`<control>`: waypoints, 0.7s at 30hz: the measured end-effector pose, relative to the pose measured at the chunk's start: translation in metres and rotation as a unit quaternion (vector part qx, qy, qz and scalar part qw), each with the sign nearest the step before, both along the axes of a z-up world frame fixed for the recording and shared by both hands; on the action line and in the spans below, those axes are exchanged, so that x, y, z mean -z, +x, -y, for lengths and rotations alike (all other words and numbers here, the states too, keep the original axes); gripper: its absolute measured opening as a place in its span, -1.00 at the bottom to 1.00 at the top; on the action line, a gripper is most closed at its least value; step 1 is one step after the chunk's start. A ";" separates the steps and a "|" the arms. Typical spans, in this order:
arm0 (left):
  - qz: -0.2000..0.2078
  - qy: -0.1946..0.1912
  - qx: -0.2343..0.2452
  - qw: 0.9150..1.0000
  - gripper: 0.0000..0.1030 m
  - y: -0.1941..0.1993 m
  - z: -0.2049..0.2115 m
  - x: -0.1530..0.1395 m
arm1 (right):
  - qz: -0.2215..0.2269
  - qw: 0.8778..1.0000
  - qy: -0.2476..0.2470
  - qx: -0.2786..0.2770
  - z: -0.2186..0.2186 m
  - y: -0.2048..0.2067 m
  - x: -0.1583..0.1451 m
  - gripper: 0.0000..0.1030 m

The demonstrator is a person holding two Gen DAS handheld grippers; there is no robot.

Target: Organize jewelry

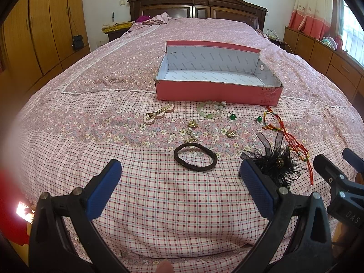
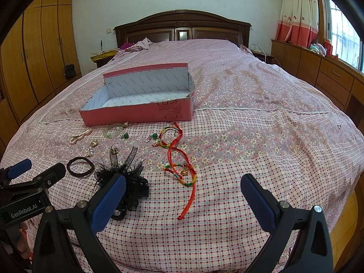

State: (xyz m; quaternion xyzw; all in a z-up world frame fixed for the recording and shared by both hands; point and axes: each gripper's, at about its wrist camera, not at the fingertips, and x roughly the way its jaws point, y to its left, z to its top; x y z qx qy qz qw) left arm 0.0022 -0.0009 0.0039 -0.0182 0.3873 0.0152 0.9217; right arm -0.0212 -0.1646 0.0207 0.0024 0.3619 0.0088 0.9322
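With both grippers [image 1: 180, 182] [image 2: 183, 195] spread and empty, the cord [image 2: 182, 159] could snag the feather clip [image 2: 127, 177] near the bed's [image 2: 273, 159] foot edge.

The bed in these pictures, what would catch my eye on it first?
Probably the open pink box in the middle of the bed, empty as far as its inside shows. In front of it lies a scatter of trinkets: a black hair tie, a black feathery clip and a red cord. Two open grippers, left and right, hover nearest the camera.
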 end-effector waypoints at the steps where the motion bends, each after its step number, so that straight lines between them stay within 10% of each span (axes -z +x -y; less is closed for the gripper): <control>1: 0.000 0.000 0.000 1.000 0.89 0.000 0.000 0.000 | 0.000 1.000 0.000 0.000 0.000 0.000 0.000 1.00; 21: -0.001 0.001 0.000 1.000 0.89 0.000 0.000 -0.001 | 0.001 1.000 -0.001 0.000 0.000 -0.001 0.000 1.00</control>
